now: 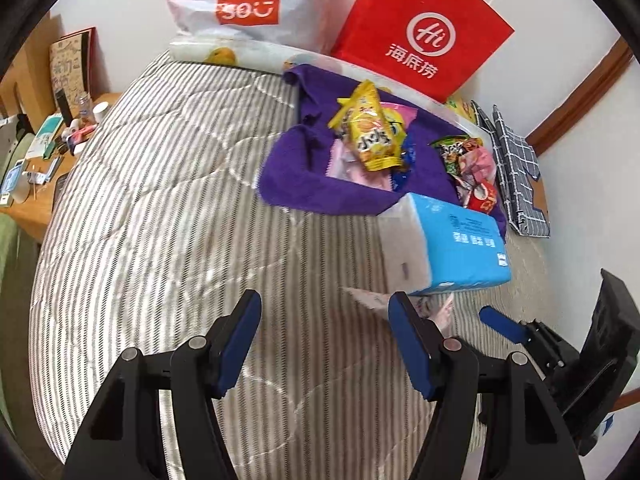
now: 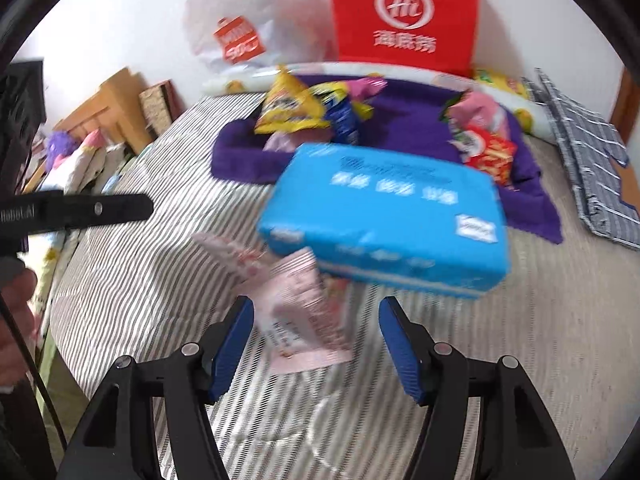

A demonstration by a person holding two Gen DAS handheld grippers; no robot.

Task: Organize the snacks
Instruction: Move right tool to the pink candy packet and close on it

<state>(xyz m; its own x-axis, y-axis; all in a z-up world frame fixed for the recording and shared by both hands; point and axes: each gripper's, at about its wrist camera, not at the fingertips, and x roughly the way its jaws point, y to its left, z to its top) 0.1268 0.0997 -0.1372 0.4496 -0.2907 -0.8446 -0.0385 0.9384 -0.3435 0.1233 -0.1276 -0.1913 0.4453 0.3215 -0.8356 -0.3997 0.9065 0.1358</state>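
Reading "MINISO": white plastic bag (image 1: 240,0)

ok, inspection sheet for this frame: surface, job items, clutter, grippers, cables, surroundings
surface: striped quilt on a bed, with a purple towel at its far end.
job's things: yellow snack bag in one pile and red snack pack in another, both on the towel; pink packet loose on the quilt.
clutter: blue tissue pack; folded checked cloth.
grippers: left gripper open, empty; right gripper open, the pink packet lying between its fingers, pads off it.
cables: black cable at the left edge.
surroundings: red paper bag, white shopping bag, crowded wooden desk.
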